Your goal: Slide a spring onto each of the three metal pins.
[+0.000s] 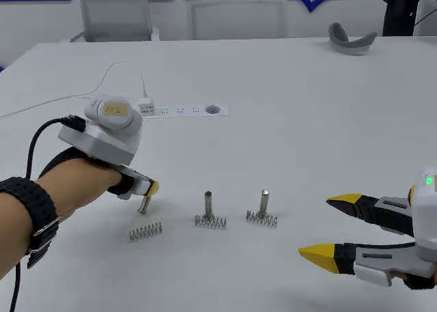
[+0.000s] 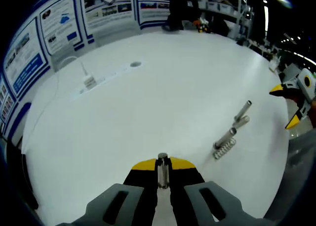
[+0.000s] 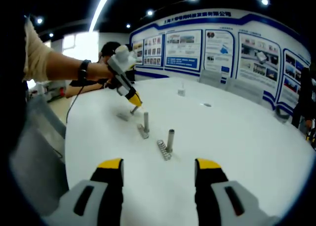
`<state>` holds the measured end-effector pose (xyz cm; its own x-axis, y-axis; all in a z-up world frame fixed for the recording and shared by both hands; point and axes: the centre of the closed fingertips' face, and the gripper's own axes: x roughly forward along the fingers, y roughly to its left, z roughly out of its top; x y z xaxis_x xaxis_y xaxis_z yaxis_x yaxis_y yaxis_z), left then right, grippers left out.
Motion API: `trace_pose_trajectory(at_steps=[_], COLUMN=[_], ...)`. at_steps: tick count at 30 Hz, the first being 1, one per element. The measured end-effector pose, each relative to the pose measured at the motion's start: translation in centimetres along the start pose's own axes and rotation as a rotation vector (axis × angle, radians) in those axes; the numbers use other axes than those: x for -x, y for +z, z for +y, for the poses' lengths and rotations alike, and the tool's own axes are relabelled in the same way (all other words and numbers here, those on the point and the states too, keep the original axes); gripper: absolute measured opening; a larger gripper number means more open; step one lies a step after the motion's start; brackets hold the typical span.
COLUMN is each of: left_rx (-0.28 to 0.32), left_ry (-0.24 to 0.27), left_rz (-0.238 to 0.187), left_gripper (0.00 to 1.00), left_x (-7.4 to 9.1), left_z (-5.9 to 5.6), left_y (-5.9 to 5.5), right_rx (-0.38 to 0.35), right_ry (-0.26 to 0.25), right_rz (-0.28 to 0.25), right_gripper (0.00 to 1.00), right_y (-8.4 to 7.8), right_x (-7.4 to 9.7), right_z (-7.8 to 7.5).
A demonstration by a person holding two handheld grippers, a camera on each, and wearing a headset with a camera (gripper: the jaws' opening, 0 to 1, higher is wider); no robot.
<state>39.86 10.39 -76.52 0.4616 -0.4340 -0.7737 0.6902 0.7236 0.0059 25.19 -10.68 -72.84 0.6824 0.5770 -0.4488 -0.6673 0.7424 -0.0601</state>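
We are clamping one pin [image 1: 143,204] in the left tool [image 1: 149,188], its spring [image 1: 145,231] lying just below on the table [image 1: 287,121]. The right tool [image 1: 315,228] is gaping wide and empty. Beyond it the second pin [image 1: 208,203] and third pin [image 1: 264,200] are standing beside loose springs [image 1: 209,221]. We are judging none threaded yet.

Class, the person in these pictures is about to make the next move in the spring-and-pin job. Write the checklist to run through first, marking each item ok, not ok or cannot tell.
1. Left gripper has its fingers shut on the short metal pin: ok.
2. Held pin is upright: not ok, it is tilted.
3. Held pin's foot touches the white table: cannot tell.
4. Right gripper is open and free to pick: ok.
5. Loose coiled steel spring lies flat within view beside the held pin: ok.
6. Two upright metal pins carry springs: not ok, their two coiled springs lie at their bases.
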Motion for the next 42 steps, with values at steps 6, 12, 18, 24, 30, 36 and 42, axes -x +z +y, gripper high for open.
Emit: trace_pose_trajectory(at_steps=[6, 12, 18, 24, 30, 36, 42], left_rx=[0.007, 0.018, 0.018, 0.030, 0.032, 0.031, 0.024], left_ry=[0.003, -0.001, -0.003, -0.006, -0.008, -0.010, -0.013], left_rz=[-0.015, -0.025, -0.037, -0.046, -0.051, -0.050, -0.051], left_gripper=[0.06, 0.06, 0.07, 0.07, 0.07, 0.07, 0.07], left_x=[0.5, 1.0, 1.3, 1.7, 2.1, 2.2, 2.2], left_z=[-0.2, -0.5, -0.8, -1.0, -1.2, -1.2, -1.3], left_y=[-0.2, -0.4, -0.8, -1.2, -1.6, -1.7, -1.7], right_rx=[0.006, 0.010, 0.012, 0.015, 0.018, 0.020, 0.020], right_ry=[0.002, 0.007, 0.010, 0.013, 0.018, 0.021, 0.020], right_rz=[-0.005, -0.001, -0.001, 0.000, -0.001, 0.000, -0.001], right_gripper=[0.60, 0.60, 0.60, 0.60, 0.60, 0.60, 0.60], right_y=[0.3, 0.3, 0.3, 0.4, 0.5, 0.6, 0.6], right_x=[0.0, 0.0, -0.1, -0.1, -0.2, -0.3, -0.3], right_z=[0.1, 0.2, 0.3, 0.3, 0.5, 0.7, 0.6])
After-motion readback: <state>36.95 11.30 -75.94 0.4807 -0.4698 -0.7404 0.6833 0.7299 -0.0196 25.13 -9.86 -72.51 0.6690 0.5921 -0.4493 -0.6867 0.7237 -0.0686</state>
